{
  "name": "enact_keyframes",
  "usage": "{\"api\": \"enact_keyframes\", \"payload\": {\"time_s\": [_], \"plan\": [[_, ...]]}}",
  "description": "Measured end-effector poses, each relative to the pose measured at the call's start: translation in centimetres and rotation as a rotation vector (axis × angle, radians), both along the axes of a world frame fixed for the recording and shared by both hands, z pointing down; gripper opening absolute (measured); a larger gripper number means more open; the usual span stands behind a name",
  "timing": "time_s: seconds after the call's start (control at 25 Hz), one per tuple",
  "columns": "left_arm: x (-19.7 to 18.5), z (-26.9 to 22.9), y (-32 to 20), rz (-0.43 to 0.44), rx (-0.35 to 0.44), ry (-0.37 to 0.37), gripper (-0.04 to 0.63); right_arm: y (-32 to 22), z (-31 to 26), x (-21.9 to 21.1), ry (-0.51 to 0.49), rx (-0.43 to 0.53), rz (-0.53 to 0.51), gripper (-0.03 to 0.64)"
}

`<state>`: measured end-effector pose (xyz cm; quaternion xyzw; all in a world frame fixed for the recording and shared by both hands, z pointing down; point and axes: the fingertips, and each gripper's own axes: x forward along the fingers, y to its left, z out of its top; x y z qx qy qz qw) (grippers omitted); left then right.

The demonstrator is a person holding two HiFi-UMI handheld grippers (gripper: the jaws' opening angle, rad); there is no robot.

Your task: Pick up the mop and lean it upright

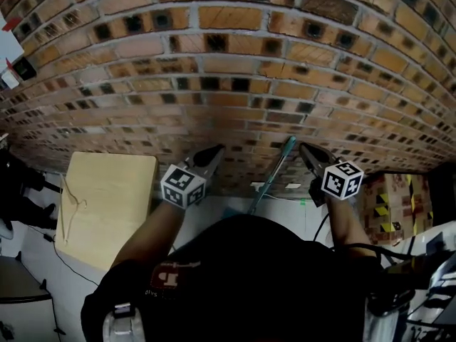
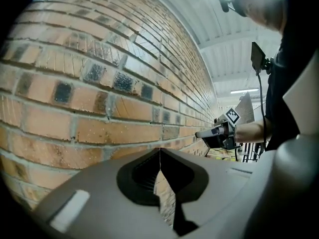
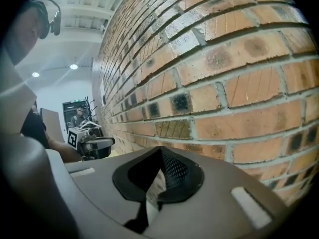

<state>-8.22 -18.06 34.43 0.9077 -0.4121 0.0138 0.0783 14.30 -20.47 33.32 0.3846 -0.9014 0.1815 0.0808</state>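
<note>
Nearest, the person's black-sleeved arms reach forward, and each holds a grey two-jaw claw with a marker cube: the left claw (image 1: 214, 150) (image 2: 160, 151) and the right claw (image 1: 306, 148) (image 3: 160, 151) both have their jaws clenched together with nothing between them. Between the two, just beside the right claw but apart from it, the slim teal-green mop handle (image 1: 273, 174) stands tilted, its top end at the wall. Beyond rises the red-brown brick wall (image 1: 228, 63), with a pale wooden panel (image 1: 107, 198) at its foot off to the left.
</note>
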Motion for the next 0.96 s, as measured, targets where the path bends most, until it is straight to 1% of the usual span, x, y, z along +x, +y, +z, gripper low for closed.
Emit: {"api": "enact_keyframes", "payload": {"time_s": [0.32,0.76,0.96], "plan": [[-0.89,-0.14,0.09,-0.022,-0.009,0.015,0.005,-0.18,-0.33,-0.53,0.038,0.013,-0.014,0.012],[-0.65,-0.58,-0.04,-0.018,-0.007,0.024,0.005,-0.2,-0.55,-0.6,0.057,0.031,-0.03,0.012],[-0.73,-0.4,0.27,-0.021,-0.016,0.025,0.005,0.29,-0.6,-0.67,0.067,0.025,-0.042,0.012]]}}
